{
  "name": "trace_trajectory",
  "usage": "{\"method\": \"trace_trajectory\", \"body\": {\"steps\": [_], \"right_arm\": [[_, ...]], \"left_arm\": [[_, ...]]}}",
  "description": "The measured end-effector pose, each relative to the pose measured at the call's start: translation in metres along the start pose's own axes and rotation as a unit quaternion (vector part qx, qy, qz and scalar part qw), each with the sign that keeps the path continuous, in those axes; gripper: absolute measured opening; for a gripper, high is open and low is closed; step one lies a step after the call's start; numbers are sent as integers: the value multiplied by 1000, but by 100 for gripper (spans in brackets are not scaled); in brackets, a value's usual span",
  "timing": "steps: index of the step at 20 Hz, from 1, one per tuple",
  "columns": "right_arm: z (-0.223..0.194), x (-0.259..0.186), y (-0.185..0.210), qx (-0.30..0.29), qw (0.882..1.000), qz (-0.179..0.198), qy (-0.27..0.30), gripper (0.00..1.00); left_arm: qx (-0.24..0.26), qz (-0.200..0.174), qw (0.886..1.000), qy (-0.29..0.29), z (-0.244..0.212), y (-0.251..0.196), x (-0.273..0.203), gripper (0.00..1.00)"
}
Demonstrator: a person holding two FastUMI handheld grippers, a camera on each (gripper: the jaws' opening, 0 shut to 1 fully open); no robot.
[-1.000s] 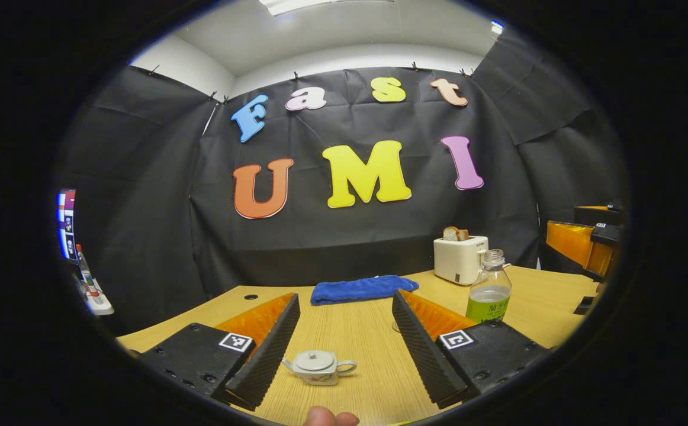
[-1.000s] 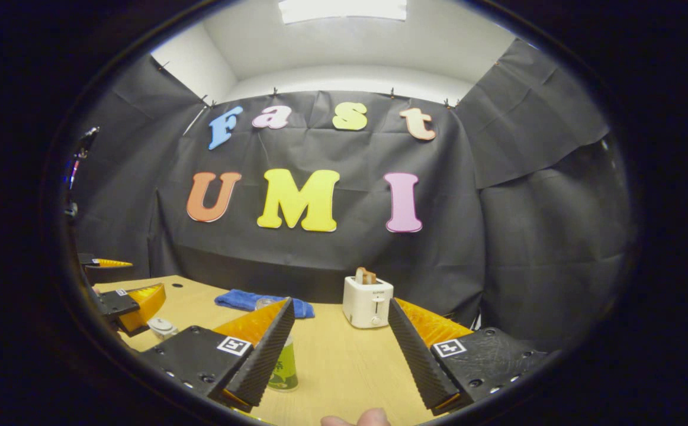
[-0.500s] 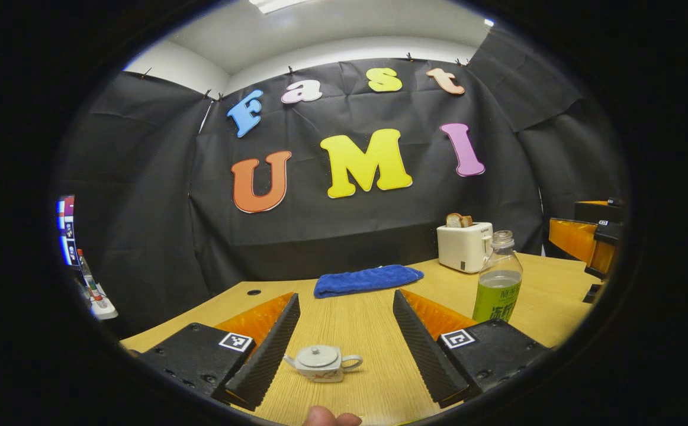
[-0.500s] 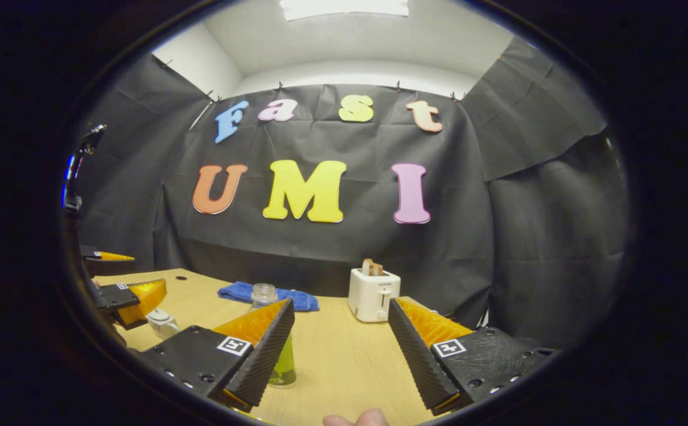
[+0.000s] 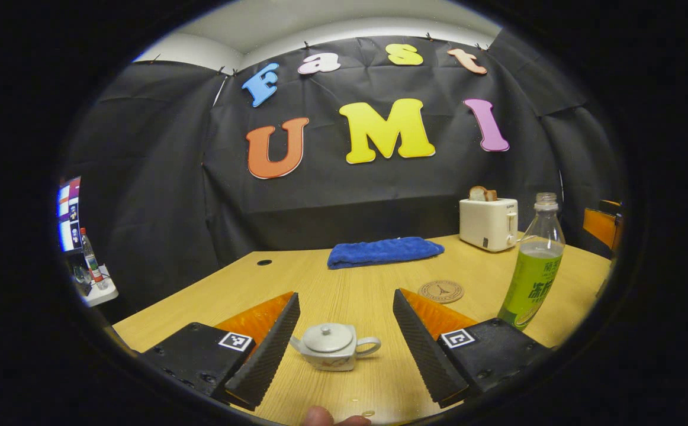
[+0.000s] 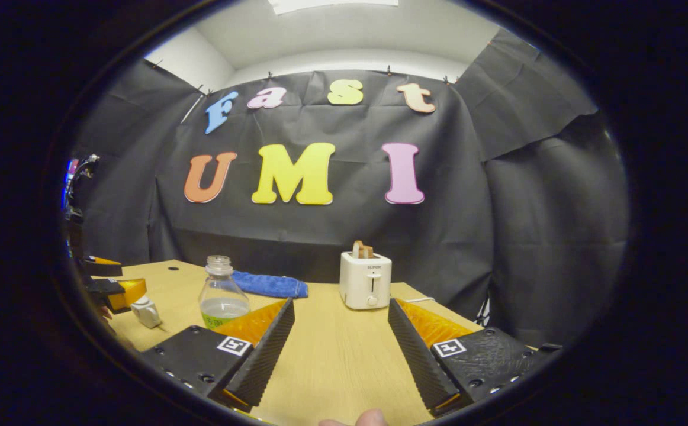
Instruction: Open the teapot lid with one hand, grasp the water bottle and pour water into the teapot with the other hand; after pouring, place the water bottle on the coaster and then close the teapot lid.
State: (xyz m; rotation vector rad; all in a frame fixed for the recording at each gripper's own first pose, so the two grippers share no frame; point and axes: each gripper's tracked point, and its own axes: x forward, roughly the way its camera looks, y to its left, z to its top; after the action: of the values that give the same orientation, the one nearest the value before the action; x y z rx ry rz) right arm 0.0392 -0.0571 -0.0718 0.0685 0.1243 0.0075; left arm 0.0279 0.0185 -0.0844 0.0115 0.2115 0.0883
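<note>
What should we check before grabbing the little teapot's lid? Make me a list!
1. Left gripper open wide enough: ok, jaws apart.
2. Teapot between its fingers: ok, not touched yet.
3. Lid sitting on the teapot: ok, still closed.
4. Water bottle upright, cap off: ok.
5. Coaster free for the bottle: ok, nothing on it.
6. Right gripper lined up with the bottle: not ok, the bottle stands off past its left finger.

blue towel [image 5: 384, 251], white toaster [image 5: 488, 223], green-labelled water bottle [image 5: 532, 269]
</note>
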Motion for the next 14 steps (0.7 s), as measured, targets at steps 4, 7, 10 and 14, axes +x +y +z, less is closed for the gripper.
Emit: {"method": "trace_trajectory", "body": {"steps": [4, 7, 10, 14], "right_arm": [[-12, 10, -9, 8, 1000, -5, 14, 99], [-17, 14, -17, -4, 1000, -15, 19, 95], [-18, 16, -16, -15, 1000, -15, 22, 95], [-19, 15, -9, -24, 999, -5, 23, 95]], "left_arm": [[-8, 4, 999, 36, -21, 6, 15, 93], [-15, 16, 997, 70, -39, 13, 28, 72], [-18, 14, 997, 72, -41, 12, 34, 66], [-24, 24, 997, 67, -39, 16, 38, 32]]}}
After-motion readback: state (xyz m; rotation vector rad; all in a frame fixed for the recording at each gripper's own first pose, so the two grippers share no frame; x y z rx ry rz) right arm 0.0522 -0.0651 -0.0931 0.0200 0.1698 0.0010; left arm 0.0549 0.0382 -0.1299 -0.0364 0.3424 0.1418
